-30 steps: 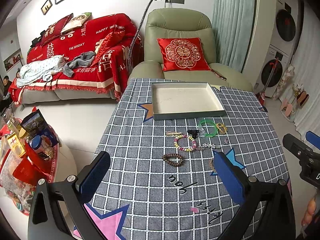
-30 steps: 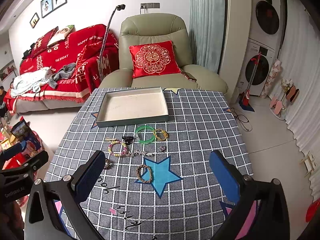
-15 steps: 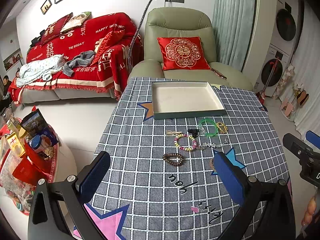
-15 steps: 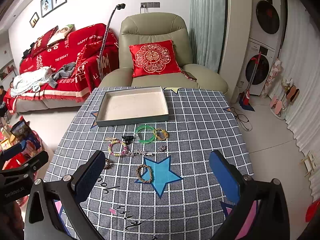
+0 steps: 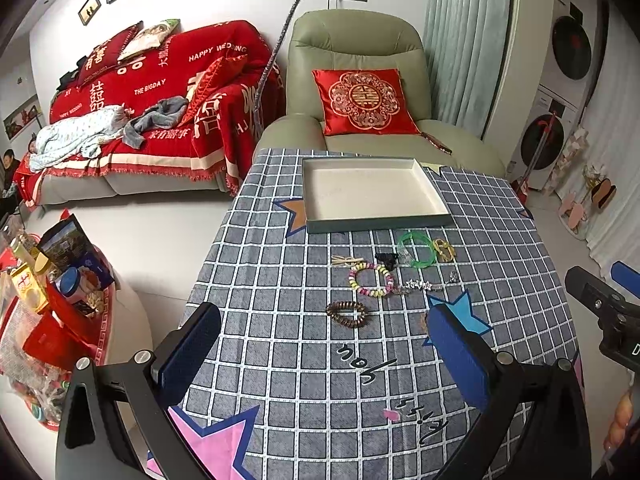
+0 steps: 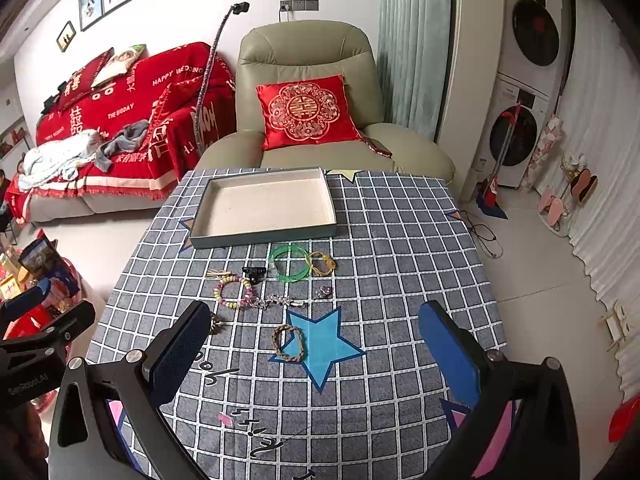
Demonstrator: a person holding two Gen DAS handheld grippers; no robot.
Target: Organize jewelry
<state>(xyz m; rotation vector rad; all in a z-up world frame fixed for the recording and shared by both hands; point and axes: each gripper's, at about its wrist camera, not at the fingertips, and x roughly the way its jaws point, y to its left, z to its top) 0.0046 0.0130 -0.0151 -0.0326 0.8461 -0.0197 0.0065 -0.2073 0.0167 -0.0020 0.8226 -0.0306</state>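
An empty shallow grey tray [image 5: 378, 225] [image 6: 264, 237] lies at the far end of a checked tablecloth. In front of it lies jewelry: a green bangle [image 5: 417, 249] [image 6: 289, 263], a gold bracelet [image 5: 443, 249] [image 6: 321, 263], a black clip [image 5: 387, 259] [image 6: 255, 272], a pastel bead bracelet [image 5: 370, 279] [image 6: 234, 289], a silver chain [image 5: 418, 285] [image 6: 280, 301], a brown bead bracelet [image 5: 347, 313], a braided loop [image 6: 289, 342]. My left gripper [image 5: 324, 348] and right gripper [image 6: 314, 350] both hover open above the near table, holding nothing.
A green armchair [image 5: 360, 92] with a red cushion stands behind the table. A red-covered sofa [image 5: 140, 112] is at the left. Snack packets and boxes [image 5: 48, 280] crowd a low stand left of the table. Stacked washing machines [image 6: 524, 92] stand at the right.
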